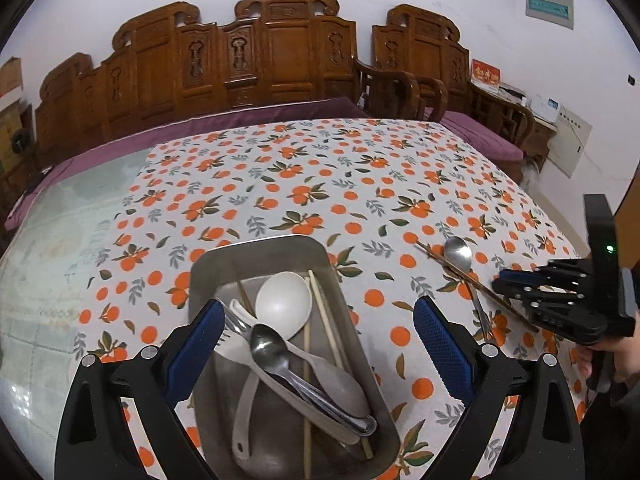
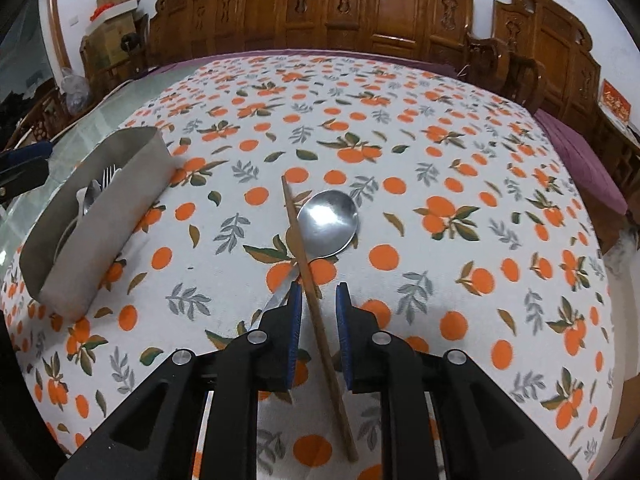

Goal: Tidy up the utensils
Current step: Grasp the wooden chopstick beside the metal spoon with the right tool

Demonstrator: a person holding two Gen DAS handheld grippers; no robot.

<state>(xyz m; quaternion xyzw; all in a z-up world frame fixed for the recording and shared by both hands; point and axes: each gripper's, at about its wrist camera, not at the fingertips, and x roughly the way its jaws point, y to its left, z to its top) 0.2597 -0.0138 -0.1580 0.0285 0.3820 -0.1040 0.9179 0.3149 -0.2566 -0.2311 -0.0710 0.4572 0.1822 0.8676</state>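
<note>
A metal tray (image 1: 256,244) holds a white ladle (image 1: 284,300), a steel spoon (image 1: 268,344), a fork (image 1: 234,328) and pale chopsticks (image 1: 328,320). My left gripper (image 1: 320,308) is open, its fingers straddling the tray's near half without touching it. To the right, on the orange-print cloth, a brown chopstick (image 2: 304,264) lies across the handle of a steel spoon (image 2: 328,222). My right gripper (image 2: 319,286) hovers low over them. Its jaws stand a narrow gap apart with the chopstick between them, and the pads do not press on it. The tray (image 2: 100,232) sits to its left.
A carved wooden bench (image 1: 280,64) with a purple cushion (image 1: 280,114) runs behind the table. Bare glass tabletop (image 1: 60,240) shows left of the cloth. A person's hand (image 1: 616,352) holds the right gripper (image 1: 504,282). Cardboard boxes (image 2: 116,4) stand at the far left.
</note>
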